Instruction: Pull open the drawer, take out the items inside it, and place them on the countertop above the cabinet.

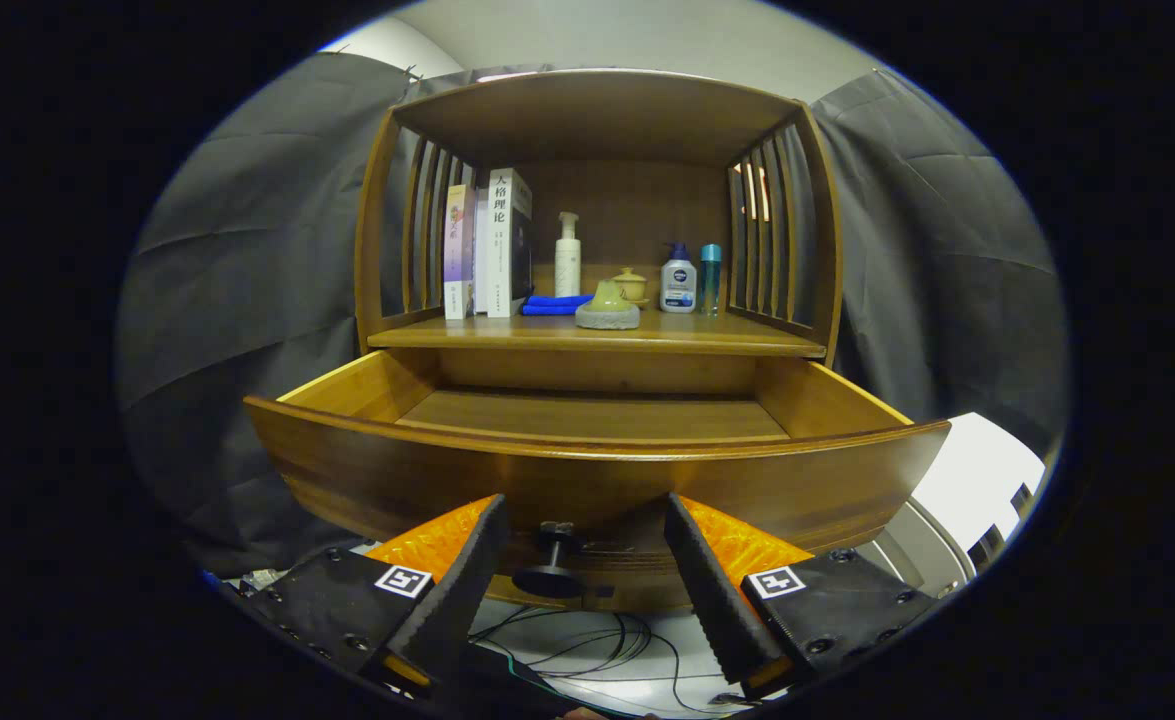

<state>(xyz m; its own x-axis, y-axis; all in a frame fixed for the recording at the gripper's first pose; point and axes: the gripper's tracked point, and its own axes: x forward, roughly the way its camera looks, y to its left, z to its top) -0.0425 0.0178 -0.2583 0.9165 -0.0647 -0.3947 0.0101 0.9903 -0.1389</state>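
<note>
**Inspector:** The cabinet (pixel 597 200) is standing ahead, with its drawer (pixel 587 470) pulled well out. The visible part of the drawer floor is looking bare; the near strip behind the front panel is hidden, so I cannot tell what is lying there.

**Clerk:** And the hand-held gripper (pixel 584 560)?

**Inspector:** Released, fingers spread, gripping nothing. The knob (pixel 554 560) is sitting between them, untouched on either side.

**Clerk:** The step in hand?

**Inspector:** In my judgement, the pull is about finished. The gripper should be lifting clear of the knob, rising over the front panel and tilting down to check the hidden strip before reaching in.

**Clerk:** The shelf (pixel 597 335) above?

**Inspector:** Carrying books (pixel 492 245), a pump bottle (pixel 568 255), a blue cloth (pixel 555 303), a small pot (pixel 631 285) and two more bottles (pixel 692 280).

**Clerk:** Any writing?

**Inspector:** One book spine is showing Chinese characters, "人格理论". The bottle labels are too small to read.
</note>
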